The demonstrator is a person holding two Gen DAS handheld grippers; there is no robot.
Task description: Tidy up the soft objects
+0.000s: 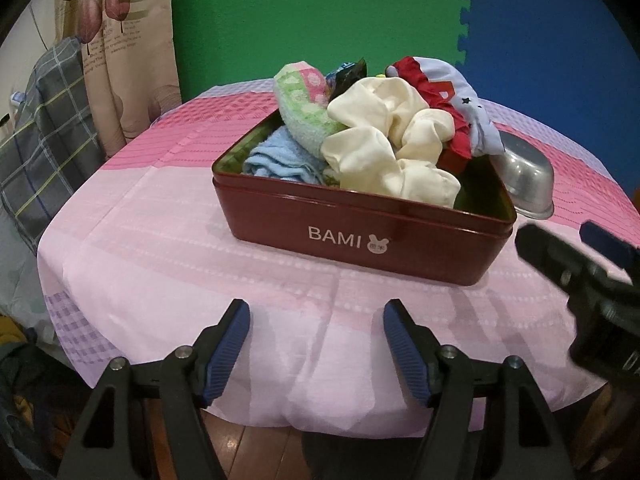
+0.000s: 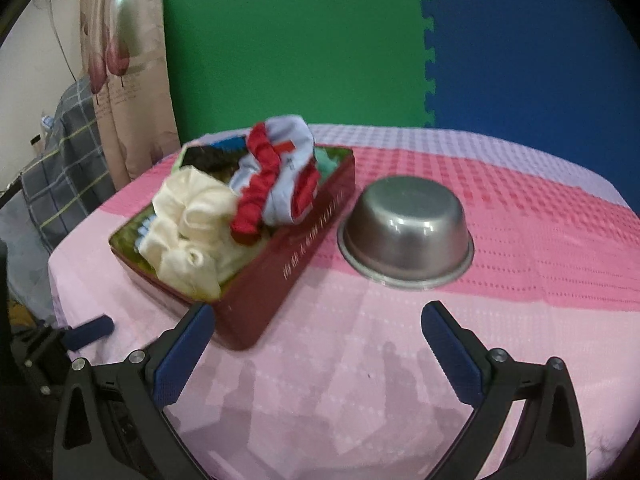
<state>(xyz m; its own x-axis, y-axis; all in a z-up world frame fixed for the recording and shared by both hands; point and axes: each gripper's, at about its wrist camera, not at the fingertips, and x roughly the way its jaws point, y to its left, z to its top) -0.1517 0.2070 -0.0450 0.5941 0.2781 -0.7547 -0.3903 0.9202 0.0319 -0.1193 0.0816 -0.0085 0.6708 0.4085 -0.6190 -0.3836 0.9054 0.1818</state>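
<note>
Left wrist view: both grippers hang wide apart and empty over the near edge of the desk, with a full box of soft things just beyond.

Nearest, the left gripper [image 1: 316, 344] holds nothing between its blue pads, only pink cloth below; the right gripper [image 2: 318, 356] stands wider still, also empty, its left finger close by the box's near corner. On the desk [image 1: 160, 280], under the pink cloth, sits the dark red box [image 1: 352, 240] marked BAMI, heaped above its rim: a cream cloth [image 1: 384, 148] in front, a blue towel [image 1: 276, 160] in the left corner, a green and pink towel [image 1: 304, 100] behind it, red and pale blue clothing [image 1: 452, 100] at the right. Just beside the box lies a steel bowl [image 2: 406, 228], upside down. Behind the desk stand green and blue foam mats [image 2: 300, 48].
</note>
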